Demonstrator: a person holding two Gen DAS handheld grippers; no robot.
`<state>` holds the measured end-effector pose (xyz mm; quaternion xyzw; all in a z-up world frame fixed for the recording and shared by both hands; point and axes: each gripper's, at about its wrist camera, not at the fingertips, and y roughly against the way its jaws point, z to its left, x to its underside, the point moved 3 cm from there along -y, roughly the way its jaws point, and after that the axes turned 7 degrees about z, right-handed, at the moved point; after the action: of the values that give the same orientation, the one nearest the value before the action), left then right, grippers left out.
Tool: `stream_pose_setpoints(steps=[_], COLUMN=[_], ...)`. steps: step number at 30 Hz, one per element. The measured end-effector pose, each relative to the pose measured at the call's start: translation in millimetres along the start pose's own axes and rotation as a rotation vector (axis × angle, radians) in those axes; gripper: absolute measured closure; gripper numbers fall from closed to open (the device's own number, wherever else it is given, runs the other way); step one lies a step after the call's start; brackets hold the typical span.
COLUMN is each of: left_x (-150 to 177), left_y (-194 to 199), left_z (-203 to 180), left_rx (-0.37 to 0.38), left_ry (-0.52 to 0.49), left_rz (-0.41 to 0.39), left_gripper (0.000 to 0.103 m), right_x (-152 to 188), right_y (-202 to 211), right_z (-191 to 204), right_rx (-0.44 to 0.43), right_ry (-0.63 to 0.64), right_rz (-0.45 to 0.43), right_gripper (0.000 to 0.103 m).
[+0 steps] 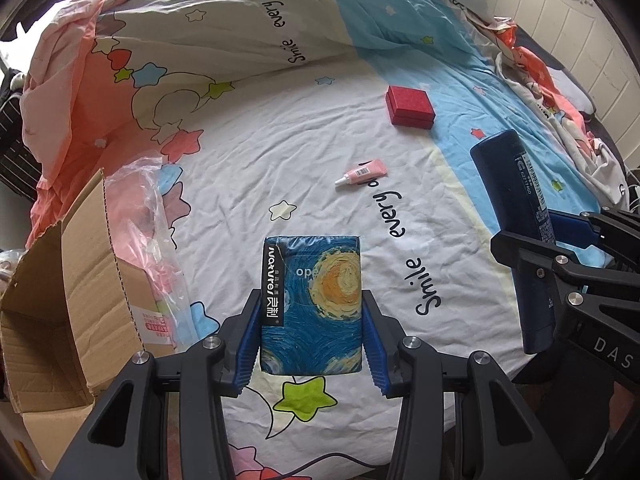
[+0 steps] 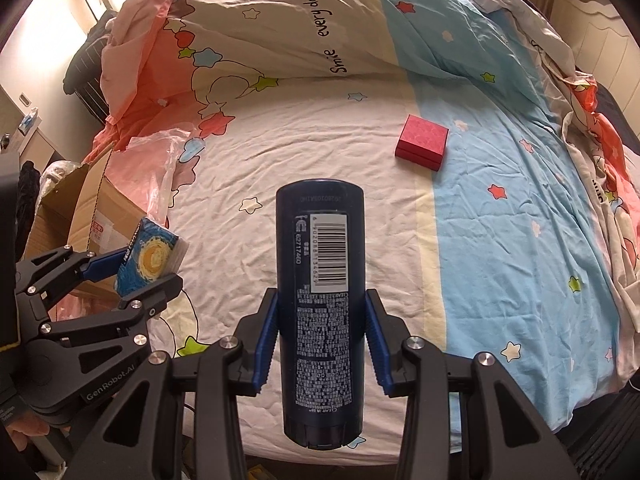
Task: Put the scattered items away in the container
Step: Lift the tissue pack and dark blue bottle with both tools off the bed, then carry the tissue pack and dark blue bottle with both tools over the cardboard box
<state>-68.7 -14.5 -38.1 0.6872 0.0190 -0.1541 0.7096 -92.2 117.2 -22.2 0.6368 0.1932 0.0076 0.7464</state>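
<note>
Left wrist view: tissue pack (image 1: 311, 304) clamped by left gripper (image 1: 311, 338); dark bottle (image 2: 320, 308) clamped low by right gripper (image 2: 322, 340), likely to pivot; collision risked at cardboard box (image 1: 68, 280).

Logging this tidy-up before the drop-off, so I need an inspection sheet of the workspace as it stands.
Surface: bedsheet, wrinkled, star print.
Job's things: red box and pink tube lying on the sheet; carton open at the left.
Clutter: plastic bag beside the carton; bunched duvet.
Grippers: left claw shut on tissue pack; right claw shut on blue bottle.
Cables: nothing seen.
Surroundings: white headboard.
</note>
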Motion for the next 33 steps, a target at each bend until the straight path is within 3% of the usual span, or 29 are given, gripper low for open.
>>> stream_pose_setpoints(steps=[33], left_x=[10], left_y=[42], left_z=[31], left_rx=[-0.022], left_ry=[0.054], left_rz=[-0.064], left_gripper=[0.056], right_x=[-2], right_y=[40], right_z=[42], right_rx=[0.02], right_ry=[0.078], right_rz=[-0.076], right_gripper=[0.065])
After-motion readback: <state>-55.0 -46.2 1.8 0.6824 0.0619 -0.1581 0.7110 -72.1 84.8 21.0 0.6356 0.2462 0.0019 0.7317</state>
